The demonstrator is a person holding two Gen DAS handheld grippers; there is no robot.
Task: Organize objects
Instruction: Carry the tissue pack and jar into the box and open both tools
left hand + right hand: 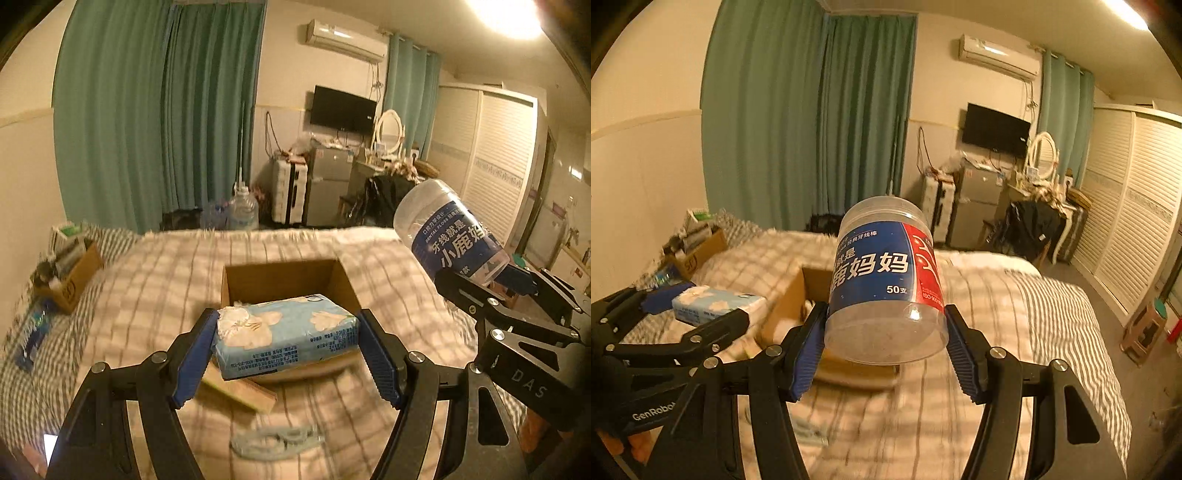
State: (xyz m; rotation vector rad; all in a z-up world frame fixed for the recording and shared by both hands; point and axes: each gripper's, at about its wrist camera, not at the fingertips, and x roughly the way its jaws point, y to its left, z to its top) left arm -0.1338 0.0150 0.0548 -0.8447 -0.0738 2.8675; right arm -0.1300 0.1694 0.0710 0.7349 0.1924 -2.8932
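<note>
Tissue pack (286, 334) clamped between left jaws, floss jar (886, 277) clamped between right jaws.

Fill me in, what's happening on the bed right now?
A person is tidying things on a bed with two handheld grippers. The left gripper is clamped on a blue pack of tissues, held above the open cardboard box. The right gripper grips a clear dental floss jar with a blue label, also held in the air near the box. A pale plastic hanger and a second box of clutter lie on the checked blanket.
</note>
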